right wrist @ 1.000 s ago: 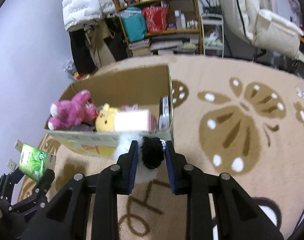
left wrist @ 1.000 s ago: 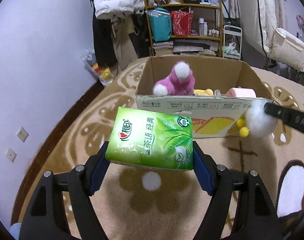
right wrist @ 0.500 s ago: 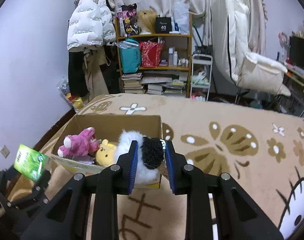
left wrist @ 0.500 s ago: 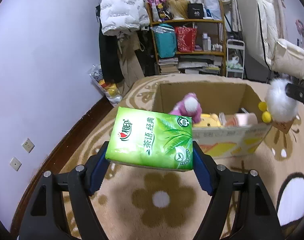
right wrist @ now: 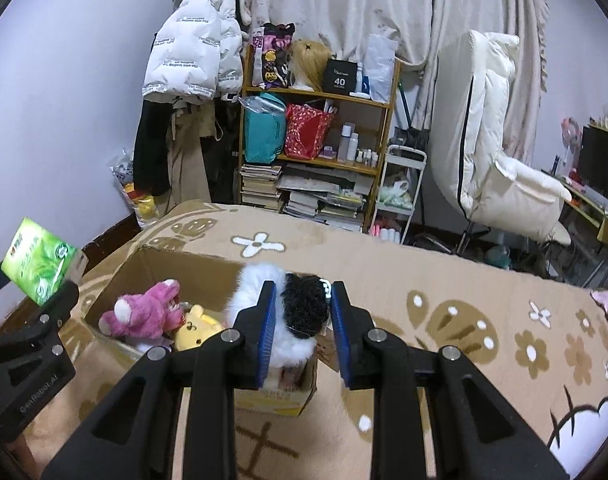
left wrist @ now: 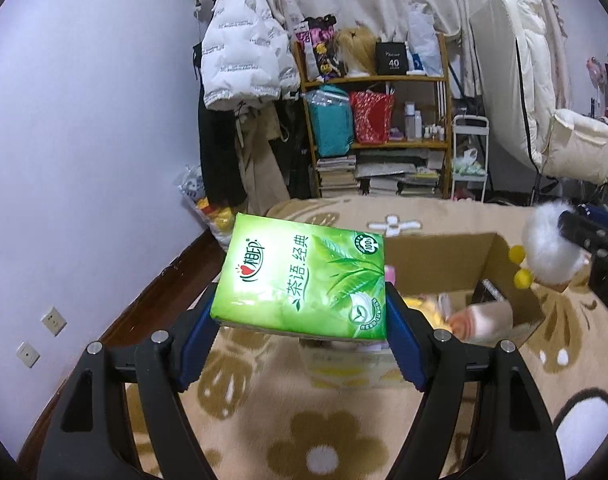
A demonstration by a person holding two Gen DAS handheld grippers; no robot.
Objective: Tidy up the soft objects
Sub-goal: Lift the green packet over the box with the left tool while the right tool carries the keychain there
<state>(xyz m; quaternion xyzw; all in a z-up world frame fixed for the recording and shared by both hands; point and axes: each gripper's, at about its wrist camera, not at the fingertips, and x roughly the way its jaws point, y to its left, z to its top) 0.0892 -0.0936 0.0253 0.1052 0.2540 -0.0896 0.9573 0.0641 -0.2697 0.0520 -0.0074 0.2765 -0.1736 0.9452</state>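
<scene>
My left gripper (left wrist: 300, 312) is shut on a green tissue pack (left wrist: 304, 276) and holds it in the air in front of the open cardboard box (left wrist: 500, 268). The pack also shows at the left of the right wrist view (right wrist: 40, 266). My right gripper (right wrist: 302, 330) is shut on a black-and-white plush toy (right wrist: 296, 312), held over the near right part of the box (right wrist: 152, 268). That toy shows in the left wrist view (left wrist: 548, 248) with yellow feet. A pink plush (right wrist: 144, 314) and a yellow bear plush (right wrist: 194, 322) lie in the box.
The box stands on a beige patterned carpet (right wrist: 444, 280). Behind it are a cluttered wooden shelf (right wrist: 316, 136), stacked books, hanging coats (right wrist: 192, 60), a small white cart (right wrist: 398, 188) and a white recliner (right wrist: 500, 160). The purple wall is on the left.
Both grippers have risen and tilted up, so the box sits lower in both views. The right gripper's plush has come over the box. Both grips are unchanged.
</scene>
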